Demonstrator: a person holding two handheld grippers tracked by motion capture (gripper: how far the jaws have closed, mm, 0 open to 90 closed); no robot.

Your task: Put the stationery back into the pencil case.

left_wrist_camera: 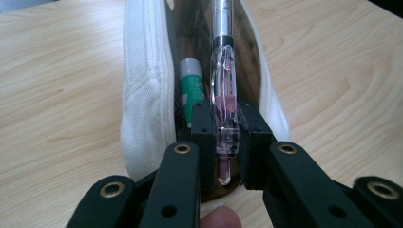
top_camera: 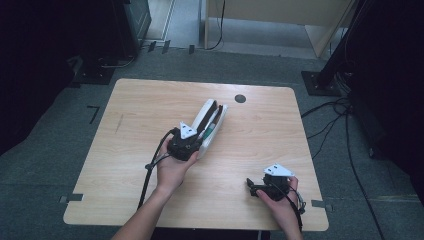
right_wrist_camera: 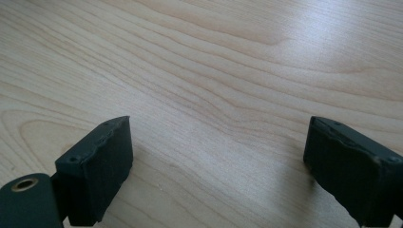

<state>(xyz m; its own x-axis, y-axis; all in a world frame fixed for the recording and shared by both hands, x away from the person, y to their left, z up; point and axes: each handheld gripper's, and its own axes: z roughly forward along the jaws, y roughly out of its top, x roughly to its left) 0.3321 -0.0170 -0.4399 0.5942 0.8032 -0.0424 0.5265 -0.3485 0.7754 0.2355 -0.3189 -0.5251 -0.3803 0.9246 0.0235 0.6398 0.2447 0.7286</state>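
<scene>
A white pencil case lies open on the wooden table, pointing away from me. My left gripper is at its near end, shut on a clear pen with a pinkish inside and a silver upper part that points into the case. A green and white tube lies in the case beside the pen. My right gripper rests low over bare wood near the table's front right, jaws wide apart and holding nothing.
A dark round grommet sits in the table near its far edge. Cables run over the grey floor at the right, and black stands rise beyond the table's far corners.
</scene>
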